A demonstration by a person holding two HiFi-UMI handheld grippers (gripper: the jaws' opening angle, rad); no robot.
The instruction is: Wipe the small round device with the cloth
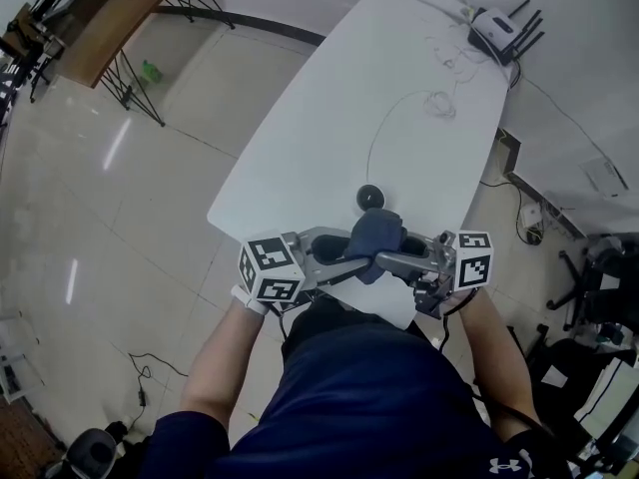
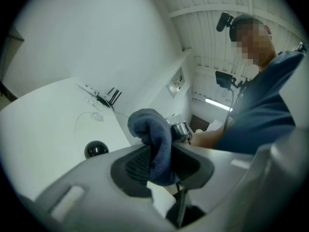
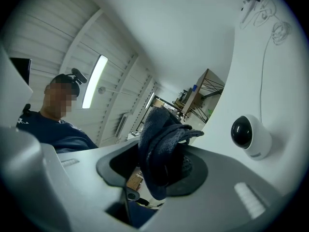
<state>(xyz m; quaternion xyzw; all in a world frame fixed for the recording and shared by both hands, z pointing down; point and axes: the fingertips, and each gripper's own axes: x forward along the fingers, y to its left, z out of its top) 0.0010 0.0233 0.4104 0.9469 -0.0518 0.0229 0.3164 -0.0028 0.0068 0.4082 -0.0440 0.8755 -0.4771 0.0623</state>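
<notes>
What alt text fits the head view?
A dark blue cloth is bunched between the left gripper and right gripper, meeting over the near end of a white table. The small round device sits just beyond, untouched; a router lies at the far end.

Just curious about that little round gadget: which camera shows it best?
Right gripper view: the small round device sits close, white body and black dome clear. Head view shows a tiny dark disc; left gripper view, a dark ball.

Navy shirt [image 1: 379, 397] — grey tools [image 1: 351, 262], marker cubes [image 1: 270, 269]
</notes>
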